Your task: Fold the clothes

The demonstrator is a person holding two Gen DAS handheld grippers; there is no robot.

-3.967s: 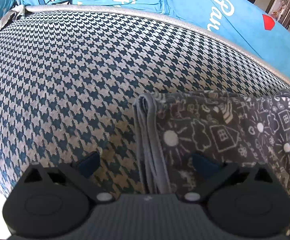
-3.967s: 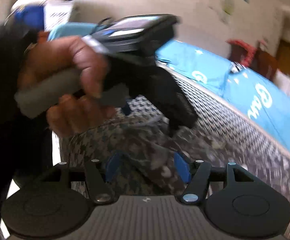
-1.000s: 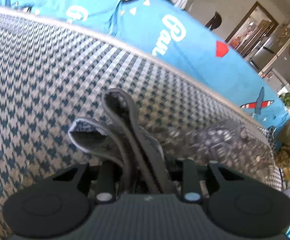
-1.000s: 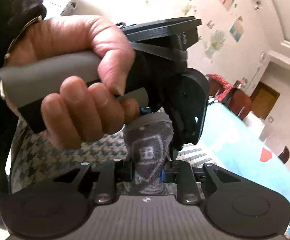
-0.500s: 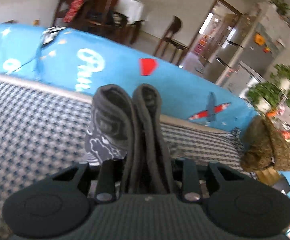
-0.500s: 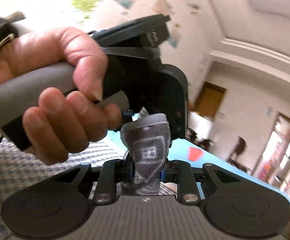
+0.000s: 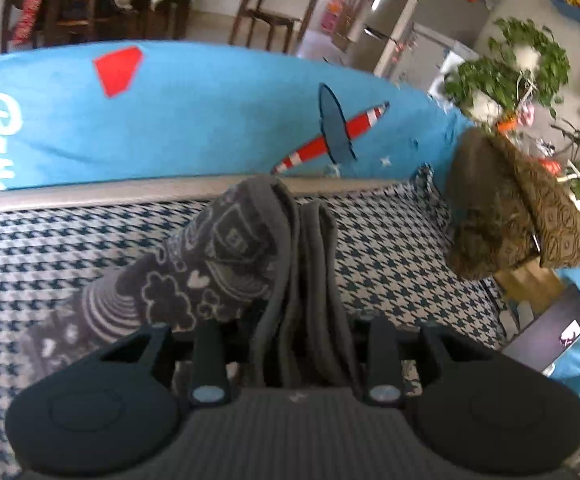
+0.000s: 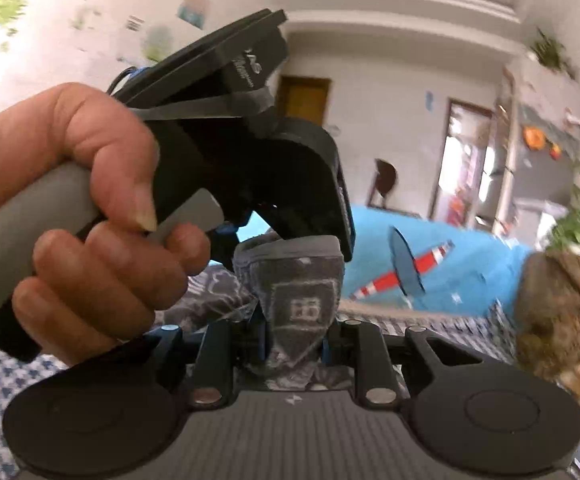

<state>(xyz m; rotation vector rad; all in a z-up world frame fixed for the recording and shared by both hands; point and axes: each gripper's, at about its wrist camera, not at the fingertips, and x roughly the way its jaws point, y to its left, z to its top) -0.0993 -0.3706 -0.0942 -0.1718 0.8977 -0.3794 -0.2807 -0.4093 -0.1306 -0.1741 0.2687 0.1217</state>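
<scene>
Houndstooth-covered surface [image 7: 389,256] in blue and white, edged by a pale band. Behind it, bright blue fabric [image 7: 210,120] printed with a red shape, white lettering and a striped plane. Brown patterned cushion [image 7: 505,208] at right. Wooden chairs [image 7: 262,4] beyond, steel fridge [image 7: 429,12], leafy green plants [image 7: 509,68]. White walls with posters [image 8: 194,4], brown door [image 8: 305,96], daylit doorway [image 8: 465,160].

Brown patterned cushion [image 7: 517,208], leafy plant [image 7: 505,68], perhaps a fridge [image 7: 425,20] behind.
</scene>
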